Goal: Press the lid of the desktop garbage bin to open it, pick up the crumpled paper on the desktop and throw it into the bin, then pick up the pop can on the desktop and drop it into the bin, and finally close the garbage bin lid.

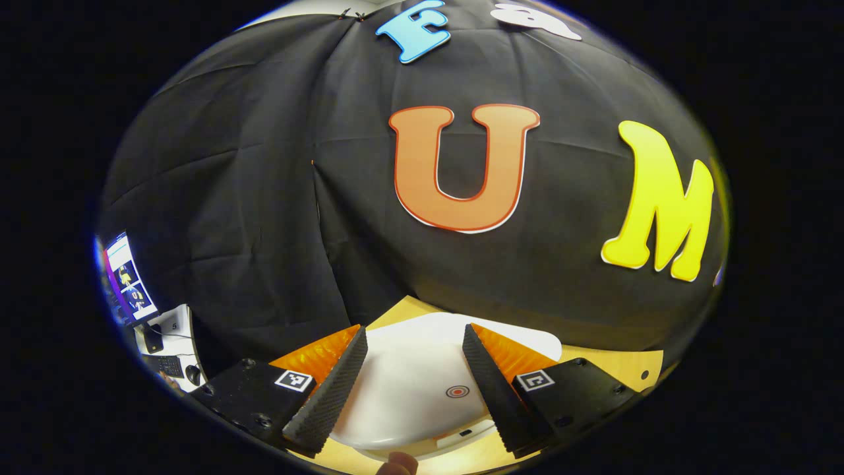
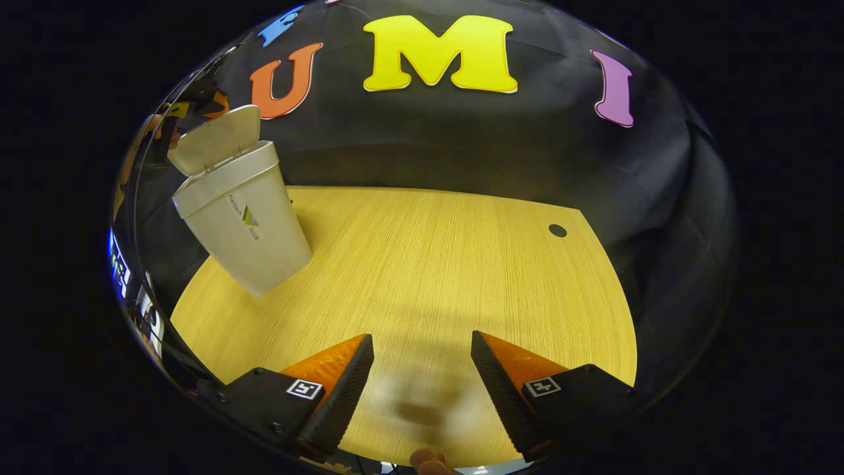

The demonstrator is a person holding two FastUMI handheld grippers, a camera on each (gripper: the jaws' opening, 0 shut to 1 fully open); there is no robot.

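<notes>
Both grippers I hold have their fingers spread apart and carry nothing. In the left gripper view, the left gripper [image 1: 412,379] hangs just over the white plastic lid [image 1: 422,376] of the bin, which shows between the two fingers with a small round target mark near its front edge. In the right gripper view, the right gripper [image 2: 422,382] hovers above the light wooden desktop [image 2: 448,264], well apart from the white tapered plastic garbage bin [image 2: 244,218] at the far left, whose lid [image 2: 214,138] stands raised at an angle, so the bin is open. On the part of the desktop that I see, I find no crumpled paper and no pop can; I judge both are probably already inside the bin, though I cannot look into it. What is left, I think, is the last step: to press the lid down until it is closed.
</notes>
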